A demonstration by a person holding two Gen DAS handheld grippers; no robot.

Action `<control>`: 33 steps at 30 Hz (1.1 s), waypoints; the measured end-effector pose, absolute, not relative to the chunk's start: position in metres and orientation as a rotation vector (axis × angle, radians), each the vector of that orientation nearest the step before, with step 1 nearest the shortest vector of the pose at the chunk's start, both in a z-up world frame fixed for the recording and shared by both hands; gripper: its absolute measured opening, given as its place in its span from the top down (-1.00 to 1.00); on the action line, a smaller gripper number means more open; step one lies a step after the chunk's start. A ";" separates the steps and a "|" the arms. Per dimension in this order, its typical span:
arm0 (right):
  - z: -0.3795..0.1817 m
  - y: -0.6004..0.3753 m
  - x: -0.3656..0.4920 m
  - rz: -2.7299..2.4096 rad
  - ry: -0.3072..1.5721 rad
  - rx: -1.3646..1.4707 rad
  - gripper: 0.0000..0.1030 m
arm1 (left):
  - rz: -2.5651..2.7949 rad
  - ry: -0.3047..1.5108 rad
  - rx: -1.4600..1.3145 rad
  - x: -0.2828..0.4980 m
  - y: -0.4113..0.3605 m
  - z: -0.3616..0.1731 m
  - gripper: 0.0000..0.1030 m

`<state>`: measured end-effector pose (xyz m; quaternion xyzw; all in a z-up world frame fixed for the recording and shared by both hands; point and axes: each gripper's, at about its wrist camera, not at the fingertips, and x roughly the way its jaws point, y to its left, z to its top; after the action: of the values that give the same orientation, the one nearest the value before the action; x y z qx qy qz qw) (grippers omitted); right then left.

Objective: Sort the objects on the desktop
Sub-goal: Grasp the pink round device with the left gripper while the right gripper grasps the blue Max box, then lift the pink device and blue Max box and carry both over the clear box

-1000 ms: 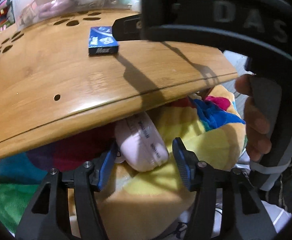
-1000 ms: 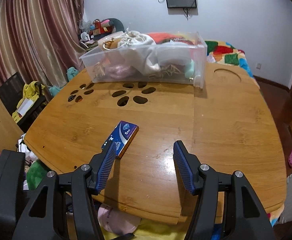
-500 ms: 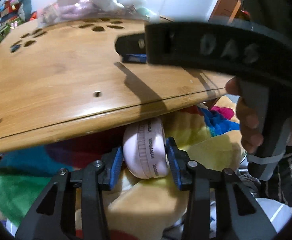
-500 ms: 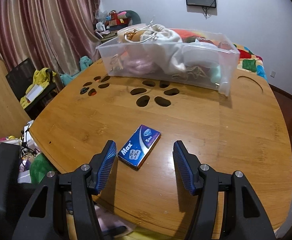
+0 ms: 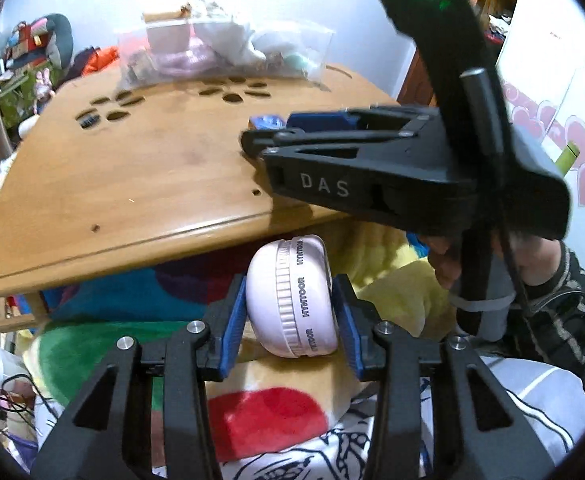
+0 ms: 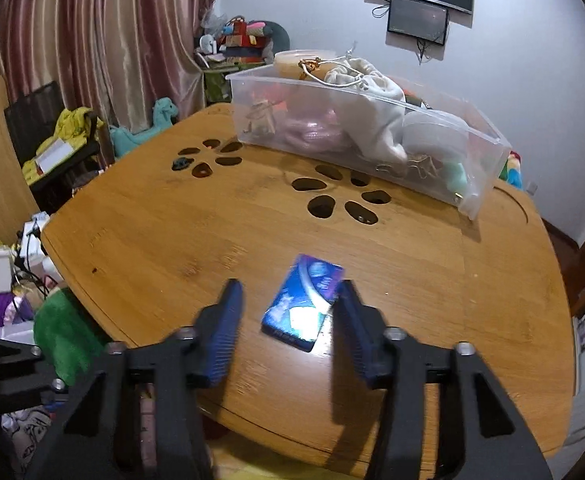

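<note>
Pink round case (image 5: 292, 296) lettered along its ribbed seam, clamped edge-on between the blue pads of the left gripper (image 5: 290, 316), held below and in front of the near edge of the wooden table (image 5: 140, 176), over a multicoloured blanket (image 5: 104, 344). A second ago lying loose on that blanket between spread pads; half a second ago already pinched; now raised a little and seen more squarely, with far more of the tabletop in view beyond it.

Blue card box (image 6: 304, 306) flat on the table, between the pads of the right gripper (image 6: 290, 314), jaws apart, right pad just beside the box's right edge, perhaps touching it, hard to tell through the motion blur. A second ago off past the left pad; half a second ago only partly between the two; now centred and closer. In the left view, only a sliver of the same box (image 5: 268, 122) visible past the right gripper's (image 5: 288, 136) tip.

Further back on the table, paw-shaped cut-outs (image 6: 332, 196), then a clear plastic bin (image 6: 480, 148) holding a white drawstring bag (image 6: 364, 84) and other small items. Behind, pink curtains (image 6: 104, 40) and a wall-mounted screen (image 6: 418, 14)
</note>
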<state>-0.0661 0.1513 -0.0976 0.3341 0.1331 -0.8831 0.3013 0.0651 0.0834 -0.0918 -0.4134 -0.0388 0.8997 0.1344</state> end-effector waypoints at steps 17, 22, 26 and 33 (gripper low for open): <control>-0.078 0.176 -0.066 -2.407 0.253 0.872 0.53 | 2.690 -0.137 -1.036 0.053 0.068 -0.061 0.19; -0.068 0.183 -0.064 -2.422 0.237 0.842 0.53 | 2.719 -0.134 -1.003 0.044 0.066 -0.050 0.19; -0.061 0.188 -0.064 -2.434 0.226 0.822 0.53 | 2.738 -0.126 -0.978 0.035 0.064 -0.042 0.19; -0.047 0.196 -0.070 -2.457 0.219 0.791 0.53 | 2.757 -0.119 -0.960 0.014 0.062 -0.032 0.19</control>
<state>-0.0704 0.1963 -0.0472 0.2937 0.0815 -0.9127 0.2722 0.0137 0.0616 -0.0320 -0.3265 -0.0404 0.9379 0.1097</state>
